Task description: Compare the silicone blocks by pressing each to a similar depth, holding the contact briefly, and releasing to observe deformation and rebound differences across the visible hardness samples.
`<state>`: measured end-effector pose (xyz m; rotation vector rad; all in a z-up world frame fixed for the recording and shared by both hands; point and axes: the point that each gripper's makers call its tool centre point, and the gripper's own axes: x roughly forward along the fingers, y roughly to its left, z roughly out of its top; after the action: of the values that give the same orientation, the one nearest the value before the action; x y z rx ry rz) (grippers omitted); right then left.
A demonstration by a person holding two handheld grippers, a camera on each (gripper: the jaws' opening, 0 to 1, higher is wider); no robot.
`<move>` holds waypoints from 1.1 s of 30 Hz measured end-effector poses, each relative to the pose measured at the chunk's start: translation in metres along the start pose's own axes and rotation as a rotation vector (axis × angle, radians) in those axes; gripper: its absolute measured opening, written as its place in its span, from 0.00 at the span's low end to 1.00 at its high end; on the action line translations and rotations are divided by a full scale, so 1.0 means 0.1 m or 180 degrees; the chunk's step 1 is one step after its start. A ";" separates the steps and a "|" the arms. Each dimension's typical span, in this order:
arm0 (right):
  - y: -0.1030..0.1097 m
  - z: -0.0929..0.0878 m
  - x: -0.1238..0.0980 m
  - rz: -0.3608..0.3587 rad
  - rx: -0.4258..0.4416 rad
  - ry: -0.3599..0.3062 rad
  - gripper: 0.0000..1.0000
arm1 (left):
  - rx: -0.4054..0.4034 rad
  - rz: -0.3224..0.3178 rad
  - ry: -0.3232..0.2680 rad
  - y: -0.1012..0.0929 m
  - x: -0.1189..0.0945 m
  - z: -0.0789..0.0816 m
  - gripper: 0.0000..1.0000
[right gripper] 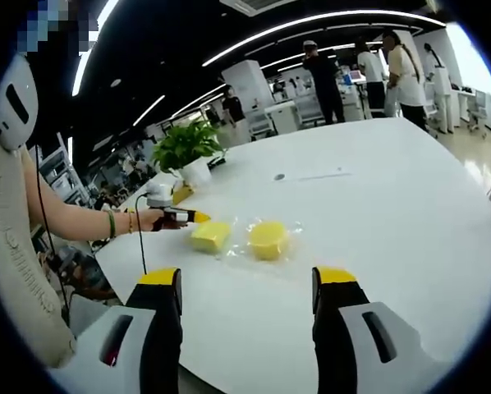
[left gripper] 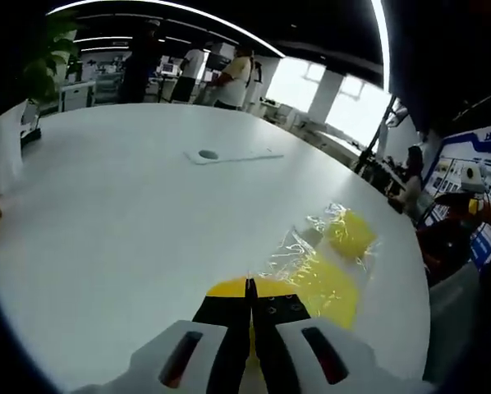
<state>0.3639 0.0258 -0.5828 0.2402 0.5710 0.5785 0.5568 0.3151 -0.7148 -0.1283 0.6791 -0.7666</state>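
Note:
Two yellow silicone blocks lie on clear plastic wrap on the white table (right gripper: pixel 393 213). The squarish block (right gripper: pixel 210 236) is on the left and the round block (right gripper: pixel 268 240) on the right. A hand holds my left gripper (right gripper: pixel 198 217) with its yellow tips at the squarish block's left edge; whether they touch it I cannot tell. In the left gripper view, my left gripper (left gripper: pixel 248 283) is shut, with the squarish block (left gripper: pixel 328 291) just right of its tips and the round block (left gripper: pixel 350 232) beyond. My right gripper (right gripper: pixel 245 275) stands open over the table's near edge, short of both blocks.
A flat white sheet with a dark round spot (left gripper: pixel 229 156) lies mid-table. A potted plant (right gripper: pixel 184 148) stands at the far left edge and a dark object (left gripper: pixel 29 131) near another edge. Several people stand beyond the table. The person's forearm (right gripper: pixel 73 222) reaches in from the left.

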 end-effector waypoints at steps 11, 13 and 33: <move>0.00 -0.01 0.04 0.0027 0.0023 0.0004 0.59 | -0.0454 0.0074 -0.0128 0.13 0.00 -0.01 0.04; 0.01 -0.02 0.04 0.0040 0.0013 0.0015 0.59 | -0.0475 0.0138 -0.0152 0.16 -0.02 0.00 0.09; 0.13 0.07 0.01 0.0208 -0.0029 -0.0131 0.62 | -0.0146 0.0548 -0.0374 -0.02 -0.54 0.08 0.47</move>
<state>0.3627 0.0369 -0.5724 0.2624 0.5220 0.6377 0.5326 0.3491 -0.6798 -0.1533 0.5881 -0.5739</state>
